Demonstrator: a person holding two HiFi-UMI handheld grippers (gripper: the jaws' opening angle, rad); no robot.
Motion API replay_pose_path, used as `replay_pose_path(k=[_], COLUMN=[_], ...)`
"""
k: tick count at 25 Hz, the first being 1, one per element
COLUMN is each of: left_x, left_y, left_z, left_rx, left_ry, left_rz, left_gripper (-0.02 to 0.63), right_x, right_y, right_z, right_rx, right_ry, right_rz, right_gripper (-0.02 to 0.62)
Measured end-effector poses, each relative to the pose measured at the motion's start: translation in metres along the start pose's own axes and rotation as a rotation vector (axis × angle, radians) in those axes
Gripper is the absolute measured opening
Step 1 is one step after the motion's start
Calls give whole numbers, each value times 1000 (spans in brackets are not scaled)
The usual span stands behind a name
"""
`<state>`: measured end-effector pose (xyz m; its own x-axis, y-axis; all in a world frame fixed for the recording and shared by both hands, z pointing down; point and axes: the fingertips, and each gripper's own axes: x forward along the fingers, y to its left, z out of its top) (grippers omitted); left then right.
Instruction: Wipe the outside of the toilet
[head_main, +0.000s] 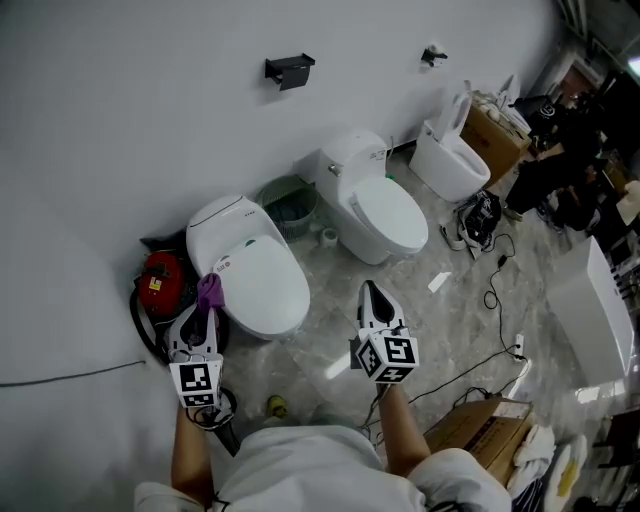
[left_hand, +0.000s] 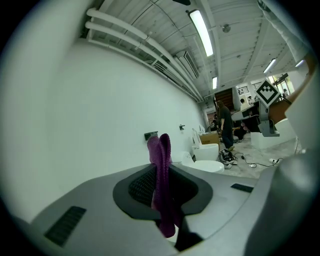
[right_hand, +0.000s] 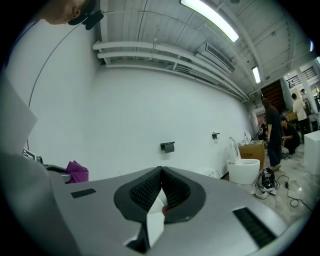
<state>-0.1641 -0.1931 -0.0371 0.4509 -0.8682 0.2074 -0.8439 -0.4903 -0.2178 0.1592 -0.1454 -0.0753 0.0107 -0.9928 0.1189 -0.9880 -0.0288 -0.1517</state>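
Starting nearest the person, the left gripper (head_main: 207, 302) has its jaws clamped on a purple cloth (head_main: 209, 290), which stands up out of the pads as a folded tuft. The right gripper (head_main: 370, 289) has its jaws pressed together with nothing between them.

Both sit just in front of the nearest toilet (head_main: 255, 270), whose lid is down. Its long axis runs from the tank at the wall out toward the person. The cloth is at the outer flank of that toilet, on the side away from the right gripper, so the left hand is the nearer one and the wiping surface lies just ahead of its jaws and to their inner side. Contact with the porcelain cannot be told.

Only the head view shows cloth and bowl side by side. The left gripper view shows the grip on the cloth (left_hand: 161, 190) plainly, but the gripper's body hides the nearest toilet. The right gripper view catches the cloth (right_hand: 76, 171) from the side.

Beyond the nearest toilet stand a bin (head_main: 290, 205) and a second toilet (head_main: 380, 205).
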Motion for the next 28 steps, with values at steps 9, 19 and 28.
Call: replay_pose_path(k=[9,19,28], left_x=[-17,-30,-39], left_y=[11,-5,-21], left_z=[31,49,57], left_rx=[9,33,39], left_ry=[-51,-87,-93], left_rz=[55,87,93], left_gripper=[67,67,67], right_x=[-9,-21,-34], right_y=[5,-11,-17], right_z=[22,32,33], right_rx=[-42,-84,-97], right_ry=[-23,-43,-43], right_rz=[38,53,65], right_gripper=[6,6,6])
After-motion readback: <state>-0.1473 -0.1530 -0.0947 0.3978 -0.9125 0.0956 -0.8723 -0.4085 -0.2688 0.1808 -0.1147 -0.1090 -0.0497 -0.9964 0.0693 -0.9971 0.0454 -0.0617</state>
